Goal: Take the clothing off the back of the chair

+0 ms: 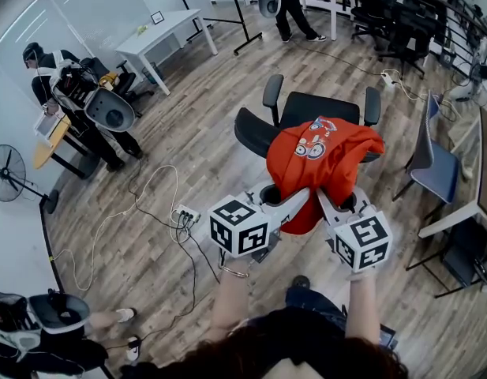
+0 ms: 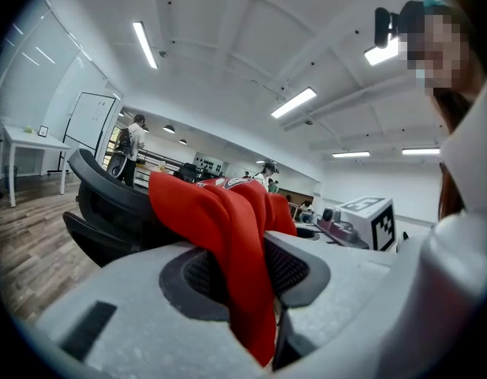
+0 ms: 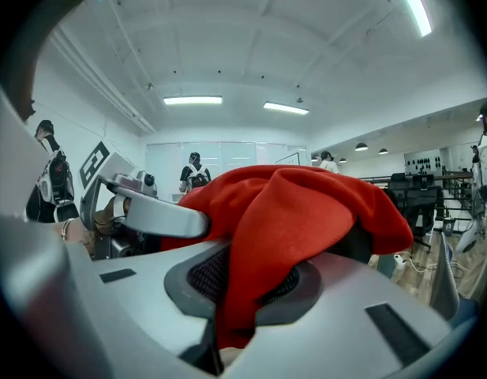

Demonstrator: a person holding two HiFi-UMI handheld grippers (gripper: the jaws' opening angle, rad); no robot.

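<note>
A red piece of clothing (image 1: 322, 160) with a printed picture hangs over the back of a black office chair (image 1: 306, 109). Both grippers grip its lower hem from my side. The left gripper (image 1: 297, 200) is shut on a fold of the red cloth (image 2: 227, 219), which runs down between its pads (image 2: 294, 267). The right gripper (image 1: 328, 202) is shut on another fold (image 3: 298, 212), pinched between its pads (image 3: 204, 279). The chair's back (image 2: 109, 204) shows dark behind the cloth. Each gripper appears in the other's view, the right gripper (image 2: 369, 223) and the left gripper (image 3: 148, 212).
A blue-grey chair (image 1: 432, 164) and a desk edge (image 1: 464, 212) stand to the right. A power strip with cables (image 1: 184, 215) lies on the wood floor at left. A fan (image 1: 6, 172), a white table (image 1: 160, 34) and a seated person (image 1: 77, 93) are further left.
</note>
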